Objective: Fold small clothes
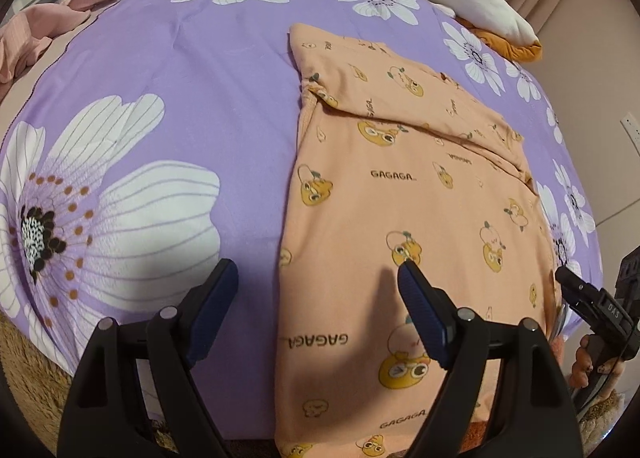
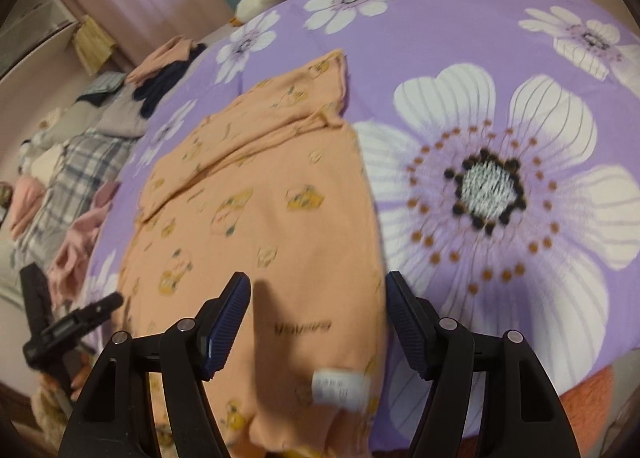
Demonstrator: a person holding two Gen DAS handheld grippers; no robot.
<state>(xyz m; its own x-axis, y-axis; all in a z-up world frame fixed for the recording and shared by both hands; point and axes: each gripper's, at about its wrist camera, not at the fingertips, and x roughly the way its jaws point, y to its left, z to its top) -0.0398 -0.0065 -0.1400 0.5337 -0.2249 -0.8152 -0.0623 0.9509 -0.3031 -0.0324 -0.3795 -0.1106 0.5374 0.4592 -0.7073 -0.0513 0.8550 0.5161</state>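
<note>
Purple floral quilt (image 1: 224, 70) lies bare beside orange garment's (image 1: 400, 194) left edge.

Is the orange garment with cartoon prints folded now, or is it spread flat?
Partly folded: the orange garment lies flat on the purple floral quilt, with one part turned over its far half, leaving a diagonal edge.

We find one peach garment (image 1: 400, 186) printed with yellow cartoon figures and the word "GAGAGA". It lies flat, folded lengthwise into a long strip, running straight away from our jaws. In the left view its left edge passes between the jaws and the right jaw stands over the cloth. A sleeve is folded across its far part, leaving a diagonal crease. In the right view the garment (image 2: 260, 210) shows a white care label (image 2: 340, 386) between the jaws, near its close end.
</note>
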